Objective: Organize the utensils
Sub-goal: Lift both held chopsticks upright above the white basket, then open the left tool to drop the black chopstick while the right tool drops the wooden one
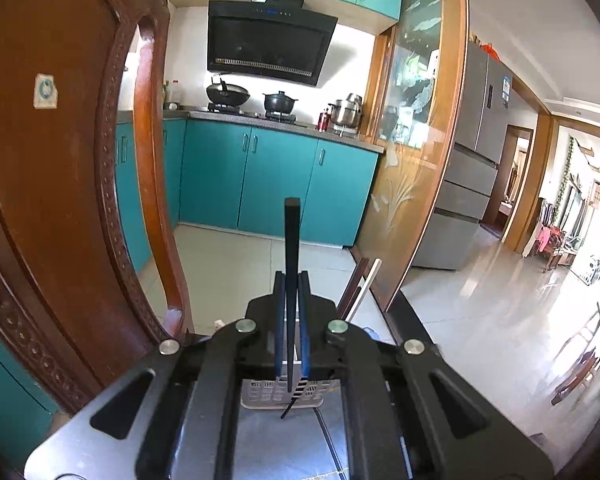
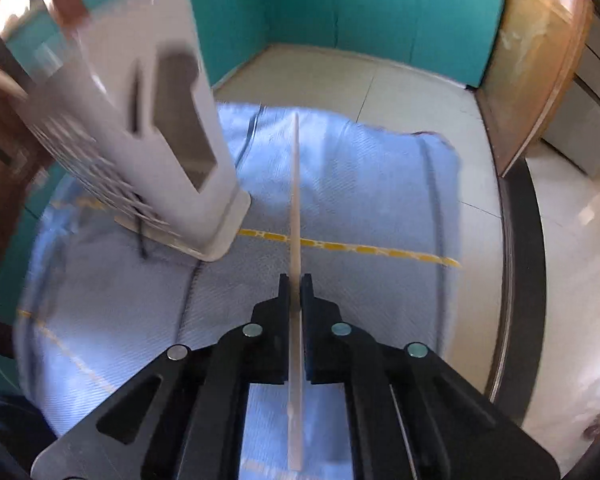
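Note:
In the left wrist view my left gripper [image 1: 292, 276] is shut on a black chopstick [image 1: 292, 240] that stands upright between its blue pads. Its lower end reaches down to the white slotted utensil holder [image 1: 260, 394] seen beneath the jaws. A brown stick [image 1: 354, 280] and a white one [image 1: 366, 284] rise just right of that gripper. In the right wrist view my right gripper [image 2: 295, 280] is shut on a cream-white chopstick [image 2: 295, 184], which points forward over the blue cloth [image 2: 380, 184]. The utensil holder [image 2: 148, 128] stands to its left, blurred.
A carved wooden chair back [image 1: 60, 200] stands close on the left. The table's dark rim [image 2: 520, 280] curves along the right of the cloth. Beyond it are tiled floor, teal cabinets [image 1: 276, 176] and a wood-framed glass door [image 1: 416, 140].

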`<state>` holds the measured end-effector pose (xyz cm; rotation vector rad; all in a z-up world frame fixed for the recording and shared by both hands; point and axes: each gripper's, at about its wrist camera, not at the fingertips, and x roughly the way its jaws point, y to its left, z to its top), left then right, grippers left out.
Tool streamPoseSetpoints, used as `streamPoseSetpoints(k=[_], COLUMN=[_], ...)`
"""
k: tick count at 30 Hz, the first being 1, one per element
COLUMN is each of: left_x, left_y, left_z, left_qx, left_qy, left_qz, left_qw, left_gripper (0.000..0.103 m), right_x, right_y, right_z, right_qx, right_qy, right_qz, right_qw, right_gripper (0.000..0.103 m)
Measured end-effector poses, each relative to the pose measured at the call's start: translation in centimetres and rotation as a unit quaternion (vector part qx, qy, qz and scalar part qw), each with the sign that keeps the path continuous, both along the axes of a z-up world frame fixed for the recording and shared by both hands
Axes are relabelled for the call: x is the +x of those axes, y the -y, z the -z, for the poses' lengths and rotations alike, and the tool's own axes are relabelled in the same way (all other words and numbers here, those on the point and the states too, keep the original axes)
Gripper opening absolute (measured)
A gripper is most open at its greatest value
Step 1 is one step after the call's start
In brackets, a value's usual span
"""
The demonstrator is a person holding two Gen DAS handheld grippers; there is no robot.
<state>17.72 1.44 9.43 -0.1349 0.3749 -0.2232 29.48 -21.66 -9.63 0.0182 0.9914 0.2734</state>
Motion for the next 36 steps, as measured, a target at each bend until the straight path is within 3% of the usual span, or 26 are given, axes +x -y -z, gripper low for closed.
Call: streamPoseSetpoints(k=[5, 8, 11, 14, 16, 20, 23, 30, 36], left_x=[-1.5, -2.2, -2.1, -1.1, -0.2, 2.2, 3.3, 5.8, 8.4], left_y=[-0.8, -1.3, -1.5, -1.6, -1.7, -2.0, -2.3, -2.7, -0.7], left_z=[-1.1, -1.7, -2.3, -2.6, -2.6, -2.1, -1.6, -0.1, 2.4], left_qx=[-0.011, -0.02, -0.026, -0.032, -0.035, -0.035, -0.033, -0.043, -0.016], left_qy=[0.022, 0.039, 0.052, 0.056, 0.058, 0.046, 0.041, 0.039, -0.014], left_qz=[-0.006, -0.014, -0.021, -0.028, -0.032, -0.042, -0.051, -0.068, -0.053], left_qw=[0.9997, 0.999, 0.9981, 0.9975, 0.9972, 0.9974, 0.9973, 0.996, 0.9984], left_gripper=[0.007, 0.007, 0.007, 0.007, 0.007, 0.007, 0.007, 0.007, 0.007], right_x=[-4.4, -7.3, -8.5, -8.4, -6.7, -3.7, -3.2, -3.6, -5.2], right_y=[3.2, 4.4, 3.1, 1.5, 0.2, -1.1, -0.7, -0.8, -2.1], right_z=[-5.9, -8.7, -11.5, -13.6, -14.1, -12.4, -11.2, -12.1, -12.6], right_qx=[0.084, 0.136, 0.135, 0.163, 0.189, 0.211, 0.239, 0.226, 0.202], right_qy=[0.097, 0.186, 0.276, 0.317, 0.318, 0.255, 0.231, 0.266, 0.282], right_qz=[0.036, 0.043, 0.031, 0.021, 0.001, -0.013, -0.009, -0.002, -0.043], right_qw=[0.991, 0.972, 0.951, 0.934, 0.929, 0.944, 0.943, 0.937, 0.937], right_gripper=[0.006, 0.006, 0.006, 0.006, 0.006, 0.006, 0.006, 0.006, 0.006])
